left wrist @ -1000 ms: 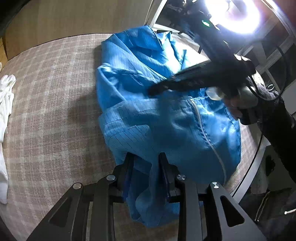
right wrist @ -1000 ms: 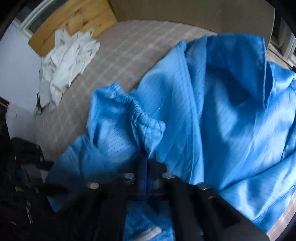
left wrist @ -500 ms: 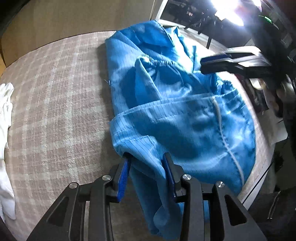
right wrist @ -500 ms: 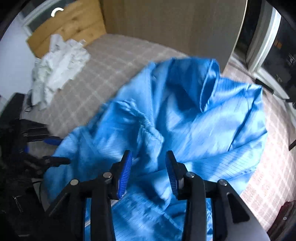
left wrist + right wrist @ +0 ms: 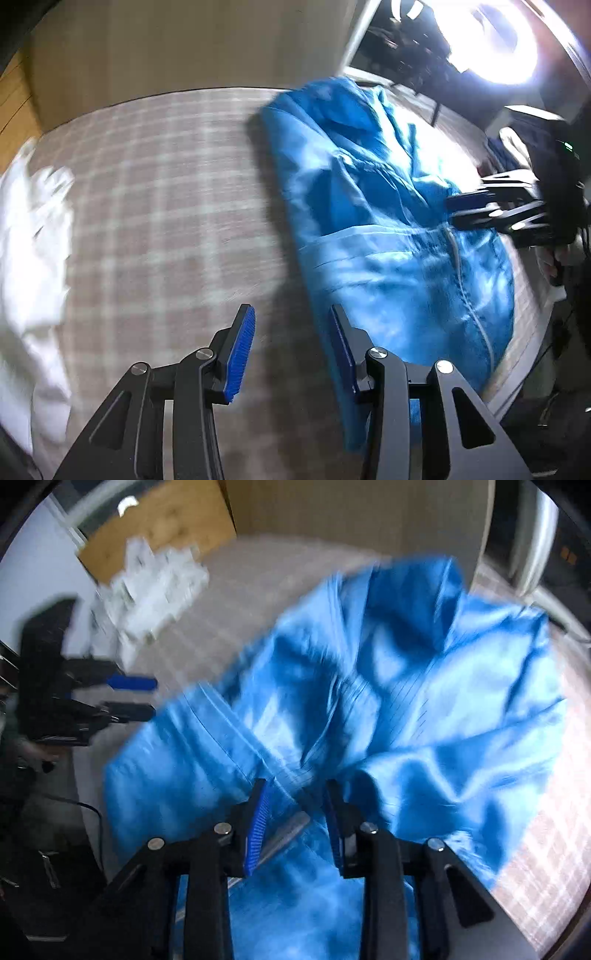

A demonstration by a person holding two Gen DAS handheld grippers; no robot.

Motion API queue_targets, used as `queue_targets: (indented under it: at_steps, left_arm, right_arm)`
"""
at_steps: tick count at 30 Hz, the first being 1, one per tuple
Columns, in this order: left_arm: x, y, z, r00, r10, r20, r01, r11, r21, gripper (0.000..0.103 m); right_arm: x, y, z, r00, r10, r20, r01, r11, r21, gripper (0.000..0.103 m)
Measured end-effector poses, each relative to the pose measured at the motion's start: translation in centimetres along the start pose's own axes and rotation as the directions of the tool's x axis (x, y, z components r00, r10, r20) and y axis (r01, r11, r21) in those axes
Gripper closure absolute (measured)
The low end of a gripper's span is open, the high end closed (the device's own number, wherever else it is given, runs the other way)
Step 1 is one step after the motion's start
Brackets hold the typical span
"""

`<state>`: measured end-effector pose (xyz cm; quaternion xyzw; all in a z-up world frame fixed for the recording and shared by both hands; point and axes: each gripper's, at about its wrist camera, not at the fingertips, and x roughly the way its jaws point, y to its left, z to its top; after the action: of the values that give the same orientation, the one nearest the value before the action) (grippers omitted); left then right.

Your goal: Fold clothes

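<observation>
Blue jacket (image 5: 388, 229) lies crumpled on plaid bed (image 5: 166, 192) | left gripper (image 5: 291, 350) just opening, fingers released beside its hem | right gripper (image 5: 295, 823) closing, fingers apart over fabric | white clothes (image 5: 29, 258) far left

FREE: bare plaid bed cover (image 5: 155, 206) from 9 to 12 o'clock of the left gripper (image 5: 291, 347), jaws apart over it | BLOCK: rumpled blue garment (image 5: 388, 236) at 1-3 o'clock, its edge beside the right-hand finger | BLOCK: white clothes (image 5: 29, 266) at 9 o'clock along the edge | BLOCK: right gripper (image 5: 465, 210) at 2 o'clock over the garment
</observation>
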<state>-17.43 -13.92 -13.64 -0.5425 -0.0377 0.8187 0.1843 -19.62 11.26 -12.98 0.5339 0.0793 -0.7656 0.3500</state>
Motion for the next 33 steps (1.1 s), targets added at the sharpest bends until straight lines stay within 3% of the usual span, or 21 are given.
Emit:
queue_targets:
  at_steps: [3, 5, 10, 13, 15, 17, 21, 24, 27, 29, 31, 33]
  left_arm:
    - [-1.7, -1.0, -1.3, 0.995, -0.103, 0.014, 0.103, 0.994, 0.018, 0.064]
    - [-2.2, -1.9, -2.7, 0.982, -0.189, 0.002, 0.189, 0.981, 0.036, 0.062]
    - [-1.1, -2.7, -5.6, 0.967, -0.238, -0.092, 0.245, 0.967, 0.076, 0.062]
    - [-1.1, -2.8, -7.1, 0.959, -0.254, -0.126, 0.269, 0.955, 0.121, 0.062]
    - [-0.9, -3.5, -7.4, 0.951, -0.280, -0.134, 0.301, 0.937, 0.179, 0.061]
    - [-0.4, -4.2, -7.2, 0.948, -0.289, -0.132, 0.314, 0.917, 0.248, 0.053]
    - [2.2, -5.2, -6.5, 0.944, -0.279, -0.179, 0.322, 0.897, 0.303, 0.052]
    - [3.4, -5.2, -6.6, 0.929, -0.308, -0.206, 0.357, 0.890, 0.283, 0.052]
    - [3.5, -5.8, -7.1, 0.918, -0.323, -0.230, 0.380, 0.881, 0.281, 0.059]
    - [3.3, -6.2, -7.4, 0.918, -0.304, -0.255, 0.372, 0.883, 0.286, 0.079]
    - [3.4, -6.6, -7.6, 0.916, -0.280, -0.288, 0.362, 0.886, 0.289, 0.084]
    - [3.2, -6.8, -7.6, 0.917, -0.265, -0.299, 0.354, 0.887, 0.298, 0.089]
  right_arm:
    - [-3.7, -0.7, -1.2, 0.995, 0.056, 0.086, -0.062, 0.996, 0.069, 0.073]
    - [-4.5, -0.8, -2.2, 0.990, 0.075, 0.118, -0.089, 0.989, 0.117, 0.072]
    - [-5.4, -2.1, -8.4, 0.983, 0.111, 0.145, -0.147, 0.953, 0.265, 0.068]
    - [-5.8, -3.7, -14.0, 0.989, 0.084, 0.121, -0.123, 0.924, 0.361, 0.068]
    - [-5.3, -4.4, -16.9, 0.993, 0.077, 0.094, -0.109, 0.909, 0.403, 0.068]
    - [-4.7, -4.3, -19.2, 0.990, 0.105, 0.091, -0.135, 0.888, 0.439, 0.068]
    - [-3.3, -3.2, -21.1, 0.991, 0.098, 0.086, -0.126, 0.889, 0.439, 0.060]
    - [-2.8, -2.5, -21.1, 0.990, 0.104, 0.100, -0.137, 0.900, 0.413, 0.052]
    - [-2.1, -1.6, -20.7, 0.990, 0.098, 0.106, -0.131, 0.915, 0.381, 0.048]
    - [-1.9, -0.9, -20.4, 0.990, 0.083, 0.111, -0.117, 0.929, 0.351, 0.048]
    - [-1.9, -0.5, -20.3, 0.990, 0.071, 0.118, -0.107, 0.935, 0.339, 0.049]
    - [-1.9, -0.7, -20.4, 0.990, 0.070, 0.120, -0.109, 0.928, 0.355, 0.061]
